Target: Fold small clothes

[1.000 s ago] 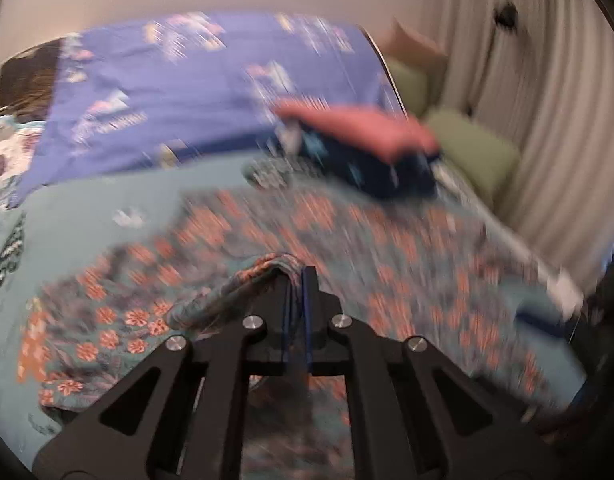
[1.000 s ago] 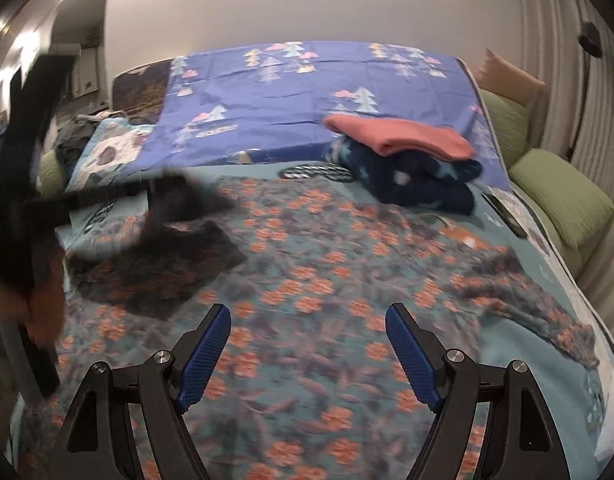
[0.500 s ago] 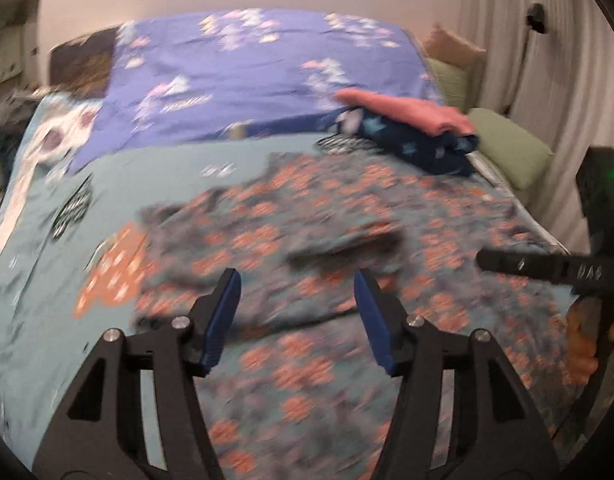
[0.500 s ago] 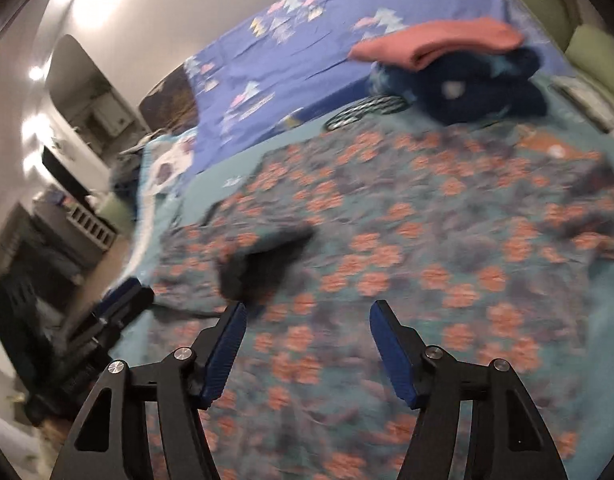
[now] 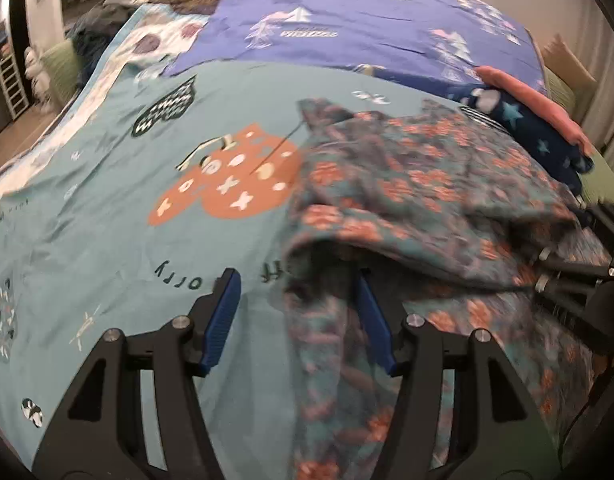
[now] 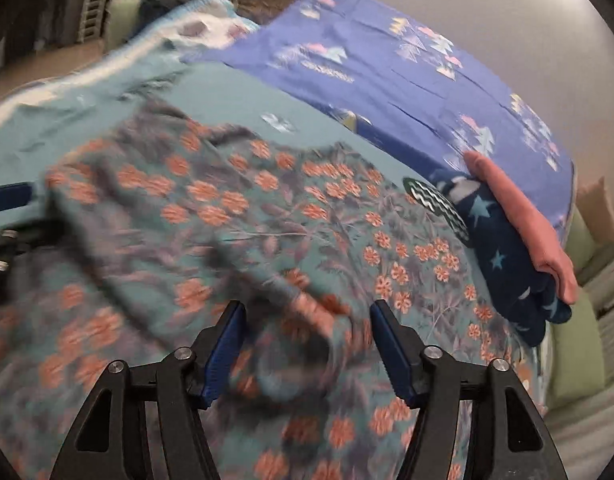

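Note:
A teal garment with orange flowers [image 5: 427, 184] lies spread and partly folded over on the bed; it fills the right wrist view [image 6: 267, 240] too. My left gripper [image 5: 297, 312] is open, low over the garment's left edge, with a raised fold of cloth between its blue pads [image 5: 223, 316]. My right gripper [image 6: 307, 344] is open over a rumpled fold of the same garment. The right gripper's body shows at the right edge of the left wrist view [image 5: 587, 276]. The left gripper shows at the left edge of the right wrist view [image 6: 7, 232].
A stack of folded clothes, navy with stars [image 6: 503, 256] under a pink piece [image 6: 519, 224], lies at the garment's far right. The teal bed cover [image 5: 107, 208] has an orange print. A purple sheet [image 5: 367, 28] covers the far half. Green cushions [image 6: 579, 360] line the right side.
My left gripper let go of the cloth it was shut on a second ago and opened. Both grippers dropped closer to the garment, each now over a fold.

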`<state>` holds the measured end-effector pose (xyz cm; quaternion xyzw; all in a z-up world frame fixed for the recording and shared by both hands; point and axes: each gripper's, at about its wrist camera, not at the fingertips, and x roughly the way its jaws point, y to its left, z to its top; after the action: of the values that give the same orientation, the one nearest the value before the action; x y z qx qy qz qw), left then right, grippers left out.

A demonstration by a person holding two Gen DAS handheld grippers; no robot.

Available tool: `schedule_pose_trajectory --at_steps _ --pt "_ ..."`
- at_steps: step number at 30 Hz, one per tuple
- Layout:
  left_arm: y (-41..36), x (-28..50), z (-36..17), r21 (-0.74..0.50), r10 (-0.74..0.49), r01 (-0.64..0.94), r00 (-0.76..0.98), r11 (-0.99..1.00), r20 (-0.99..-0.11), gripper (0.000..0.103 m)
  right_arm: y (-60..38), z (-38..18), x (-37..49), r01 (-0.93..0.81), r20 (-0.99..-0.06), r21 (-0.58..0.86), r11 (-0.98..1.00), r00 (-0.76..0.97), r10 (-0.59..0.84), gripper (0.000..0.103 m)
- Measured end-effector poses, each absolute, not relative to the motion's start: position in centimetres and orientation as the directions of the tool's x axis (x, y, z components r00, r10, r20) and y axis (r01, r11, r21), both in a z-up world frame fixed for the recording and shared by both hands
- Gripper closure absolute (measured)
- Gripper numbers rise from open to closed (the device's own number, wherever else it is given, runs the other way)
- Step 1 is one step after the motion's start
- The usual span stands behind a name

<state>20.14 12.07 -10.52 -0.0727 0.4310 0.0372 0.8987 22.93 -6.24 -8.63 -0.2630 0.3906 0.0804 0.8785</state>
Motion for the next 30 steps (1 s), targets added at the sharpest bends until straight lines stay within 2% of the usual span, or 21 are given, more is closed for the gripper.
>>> schedule_pose_trajectory --at_steps 1,2,5,7,10,14,20,23,25,27,30 --pt "12.3 20.4 -10.7 -0.096 0.012 -0.141 0.620 0.985 -0.785 0.043 -7.2 -8.5 23.6 -0.310 -0.734 -0.354 0.882 0.677 -0.056 0.092" --pt "12.5 20.5 -10.8 -0.098 0.015 -0.151 0.614 0.984 -0.789 0.043 -8.5 -8.0 24.0 -0.272 -0.749 -0.280 0.921 0.662 -0.032 0.093" --pt "12.9 20.5 -11.0 -0.119 0.008 -0.165 0.616 0.979 -0.787 0.043 -15.3 -6.2 23.7 -0.090 -0.759 0.085 0.992 0.640 0.123 0.092" --pt "13.0 20.4 -11.1 -0.128 0.001 -0.165 0.617 0.978 -0.787 0.041 -20.1 -5.8 22.3 0.026 -0.738 0.250 0.968 0.652 0.173 0.091" --pt "12.7 20.2 -11.1 -0.115 0.010 -0.160 0.626 0.980 -0.780 0.041 -27.0 -7.8 19.6 0.143 -0.735 0.494 0.858 0.597 0.323 0.085" --pt "12.8 20.2 -11.0 -0.118 0.009 -0.160 0.628 0.980 -0.778 0.041 -31.6 -10.2 16.8 0.212 -0.738 0.562 0.799 0.565 0.369 0.086" --pt "12.8 19.7 -10.8 -0.115 0.019 -0.170 0.631 0.979 -0.776 0.041 -33.2 -9.1 15.5 0.186 -0.713 0.569 0.801 0.597 0.368 0.083" --pt "13.0 19.4 -10.8 -0.122 0.016 -0.173 0.633 0.977 -0.774 0.041 -34.2 -8.9 16.6 0.186 -0.705 0.584 0.790 0.599 0.380 0.072" --pt "13.1 19.3 -10.8 -0.126 0.013 -0.173 0.633 0.977 -0.774 0.041 -34.7 -9.3 17.2 0.193 -0.703 0.601 0.776 0.590 0.398 0.060" --pt "13.1 19.2 -10.6 -0.126 0.012 -0.171 0.637 0.977 -0.771 0.041 -35.0 -9.6 17.7 0.191 -0.690 0.627 0.755 0.587 0.424 0.055" --pt "12.8 18.8 -9.8 -0.141 -0.010 -0.149 0.654 0.979 -0.756 0.041 -35.4 -9.9 19.1 0.191 -0.672 0.655 0.731 0.589 0.448 0.054"
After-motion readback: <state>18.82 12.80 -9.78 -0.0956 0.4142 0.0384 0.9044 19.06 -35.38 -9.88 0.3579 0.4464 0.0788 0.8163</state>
